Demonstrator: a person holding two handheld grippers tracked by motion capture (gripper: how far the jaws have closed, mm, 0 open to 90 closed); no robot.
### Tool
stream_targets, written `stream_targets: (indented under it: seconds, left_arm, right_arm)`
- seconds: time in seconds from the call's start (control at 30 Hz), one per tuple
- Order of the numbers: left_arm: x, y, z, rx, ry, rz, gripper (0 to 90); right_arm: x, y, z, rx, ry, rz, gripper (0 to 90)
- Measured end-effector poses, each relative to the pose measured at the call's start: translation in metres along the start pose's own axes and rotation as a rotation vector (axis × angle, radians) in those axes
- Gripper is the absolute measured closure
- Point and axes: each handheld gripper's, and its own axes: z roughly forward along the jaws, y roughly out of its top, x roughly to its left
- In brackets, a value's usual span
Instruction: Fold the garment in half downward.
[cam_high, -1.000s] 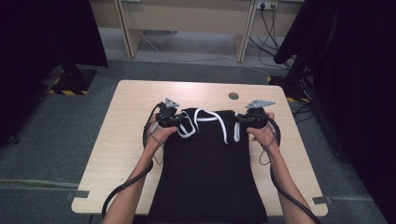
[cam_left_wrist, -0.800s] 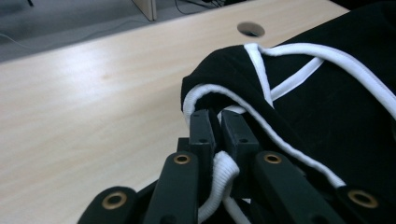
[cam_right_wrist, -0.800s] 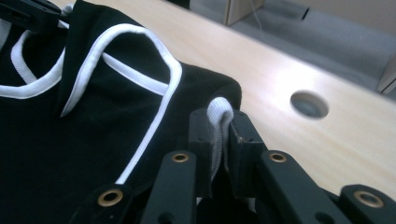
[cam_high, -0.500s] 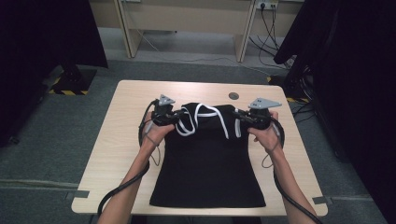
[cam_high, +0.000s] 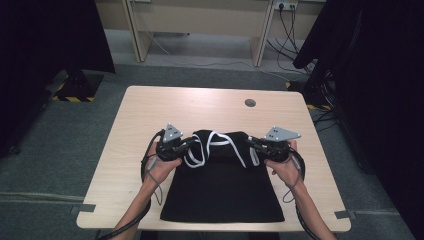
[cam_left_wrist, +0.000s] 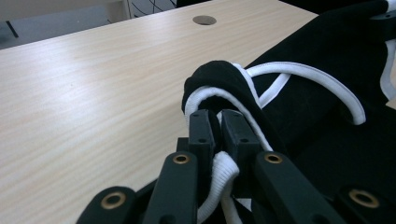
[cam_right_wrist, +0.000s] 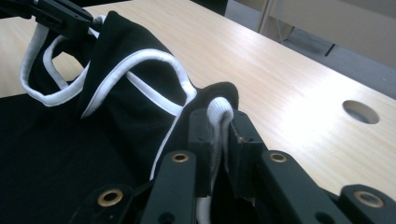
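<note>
A person is folding a black garment with white trim on the wooden table; the garment is lying at the 6 o'clock side of the table, with its far edge lifted and doubled toward the person.

The left gripper is clamped on the trimmed edge at about 9 o'clock of the folded part; in the left gripper view the two jaws are pressing together on the white trim and on a bunch of black cloth above it. The right gripper is clamped on the opposite corner, at about 3 o'clock; in the right gripper view the white trim is running straight between the closed jaws.

Both grips are sitting at the outer corners, probably so that the cloth is staying stretched between the hands and the fold is coming down straight; the white loops are hanging loose between the grippers. It may be a sleeveless top, but the high view is too small to say it surely.

The cable hole is lying at 12 o'clock, well apart from the garment.
</note>
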Motion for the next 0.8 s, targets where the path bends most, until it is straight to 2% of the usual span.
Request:
stream_targets:
  seconds: [0.1,0.4,0.63,0.8]
  left_arm:
    - [-0.009,-0.011,-0.007,0.001,-0.014,0.016,82.2]
    - [-0.037,-0.039,-0.032,0.019,-0.069,0.079,81.5]
    - [-0.049,-0.063,-0.049,0.012,-0.101,0.070,80.9]
    - [-0.054,-0.076,-0.055,0.041,-0.129,0.069,78.8]
  right_arm:
    - [0.010,-0.007,-0.004,0.009,0.003,-0.026,81.5]
    - [0.031,-0.031,-0.020,-0.002,0.047,-0.014,81.4]
    - [0.046,-0.051,-0.035,0.004,0.067,-0.012,81.3]
    - [0.052,-0.064,-0.044,0.029,0.081,0.007,81.1]
